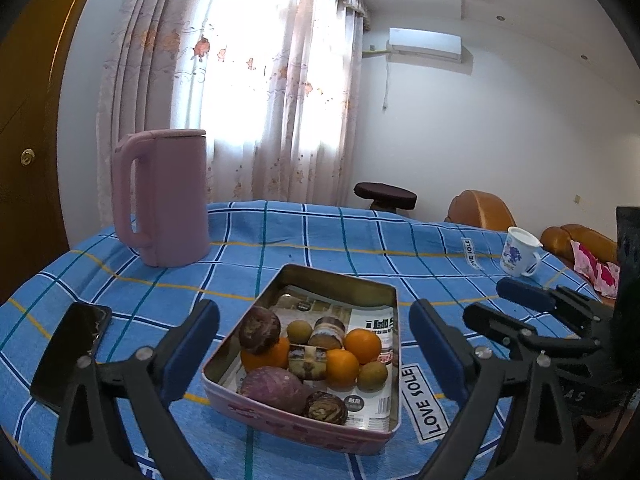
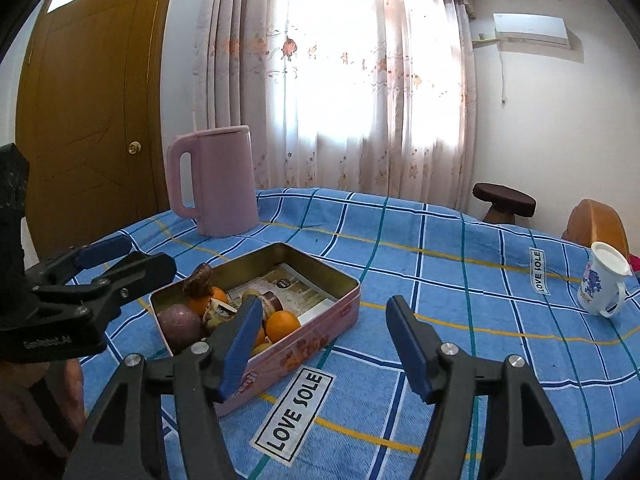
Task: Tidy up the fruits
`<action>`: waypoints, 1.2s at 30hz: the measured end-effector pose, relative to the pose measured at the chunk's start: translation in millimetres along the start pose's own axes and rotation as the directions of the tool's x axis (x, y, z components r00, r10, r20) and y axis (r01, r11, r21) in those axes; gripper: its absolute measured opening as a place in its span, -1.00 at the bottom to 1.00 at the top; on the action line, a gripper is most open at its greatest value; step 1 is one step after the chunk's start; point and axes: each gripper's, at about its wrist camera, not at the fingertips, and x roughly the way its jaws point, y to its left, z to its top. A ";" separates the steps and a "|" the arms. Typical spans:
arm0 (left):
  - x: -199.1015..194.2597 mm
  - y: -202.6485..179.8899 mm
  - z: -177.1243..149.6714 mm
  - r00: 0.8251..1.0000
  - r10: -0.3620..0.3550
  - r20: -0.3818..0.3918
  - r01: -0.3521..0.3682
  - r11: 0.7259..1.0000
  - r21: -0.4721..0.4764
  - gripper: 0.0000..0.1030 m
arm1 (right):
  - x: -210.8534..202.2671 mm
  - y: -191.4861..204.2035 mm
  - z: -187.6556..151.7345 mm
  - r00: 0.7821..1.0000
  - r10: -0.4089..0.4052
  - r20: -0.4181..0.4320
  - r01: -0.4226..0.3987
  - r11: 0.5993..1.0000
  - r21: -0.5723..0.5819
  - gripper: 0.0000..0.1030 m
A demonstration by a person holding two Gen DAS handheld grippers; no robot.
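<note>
Rectangular tin mid-table on blue checked cloth, holding oranges, purple-skinned fruits and small brownish ones, possibly longans. Left gripper jaws wide, straddling the tin, nothing gripped. Right gripper partly open, empty, over the tin's right edge. Pink jug at far left; mug near far right edge

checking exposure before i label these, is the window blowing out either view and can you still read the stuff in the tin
Left wrist view: the curtained window is blown out white, fisheye bends the room's edges, yet the tin and its oranges stay clear. Right wrist view: same window glare, tin contents partly hidden behind a blue finger.
</note>
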 end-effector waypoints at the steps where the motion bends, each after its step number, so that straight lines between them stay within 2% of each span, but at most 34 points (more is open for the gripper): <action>1: -0.2 -0.7 0.2 1.000 -0.001 0.000 0.001 1.000 0.001 0.90 | -1.7 -0.4 0.1 1.000 -0.002 0.002 0.002 1.000 0.001 0.28; 13: -1.2 -7.4 0.7 1.000 -0.003 0.001 0.003 1.000 0.016 0.93 | -14.9 -4.5 1.4 1.000 -0.011 0.029 0.010 1.000 0.013 0.28; 16: -1.8 -8.5 0.5 1.000 -0.001 0.000 0.001 1.000 0.020 0.99 | -17.4 -6.5 1.5 0.999 -0.012 0.037 0.012 1.000 0.017 0.28; 24: -3.9 -15.1 4.3 1.000 -0.007 0.001 0.007 1.000 0.030 1.00 | -30.9 -14.4 4.5 0.996 -0.051 0.071 0.050 0.999 0.019 0.29; 36: -23.8 -33.5 16.9 0.998 -0.021 0.063 0.016 0.997 0.071 1.00 | -53.6 -22.9 7.4 0.988 -0.089 0.125 0.087 0.996 0.024 0.34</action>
